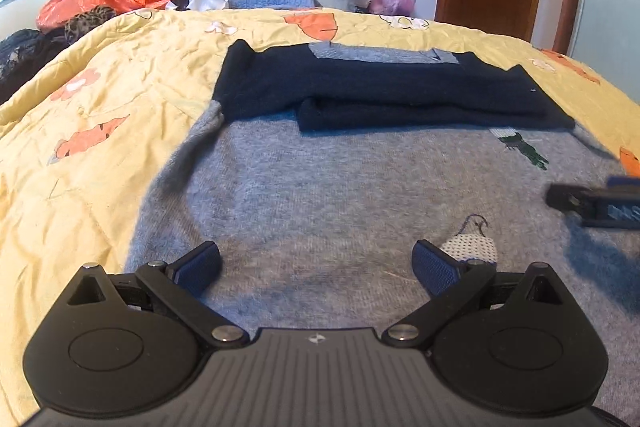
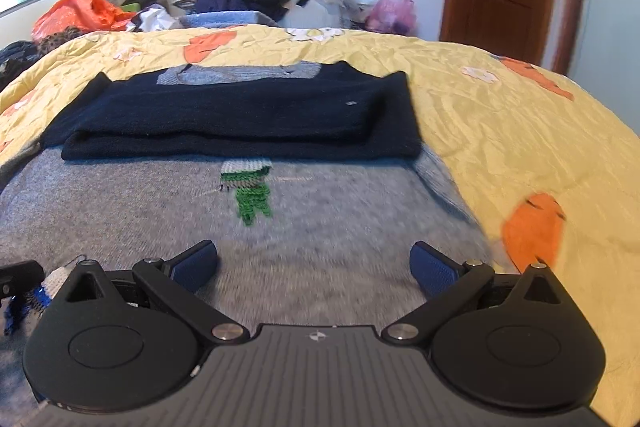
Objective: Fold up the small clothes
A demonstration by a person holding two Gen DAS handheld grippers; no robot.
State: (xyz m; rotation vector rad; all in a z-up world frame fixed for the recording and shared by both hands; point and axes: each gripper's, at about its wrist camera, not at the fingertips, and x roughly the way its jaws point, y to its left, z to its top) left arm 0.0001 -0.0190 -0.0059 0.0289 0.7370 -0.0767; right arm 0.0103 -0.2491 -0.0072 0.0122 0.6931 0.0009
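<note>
Both tongs, left tongs (image 1: 316, 267) and right tongs (image 2: 314, 267), are held wide open, empty, over the near hem of the grey sweater (image 1: 340, 195), which is spread on the bed (image 1: 100, 131). Its navy sleeves (image 2: 240, 123) are folded across, directly ahead.

Left tool (image 1: 316, 267): matte black body, ribbed grey top plate, small white logo, two round side discs, silver pivot screws, blue textured pads (image 1: 200, 265). Right tool (image 2: 314, 267): identical build, same blue pads (image 2: 434, 273).
</note>
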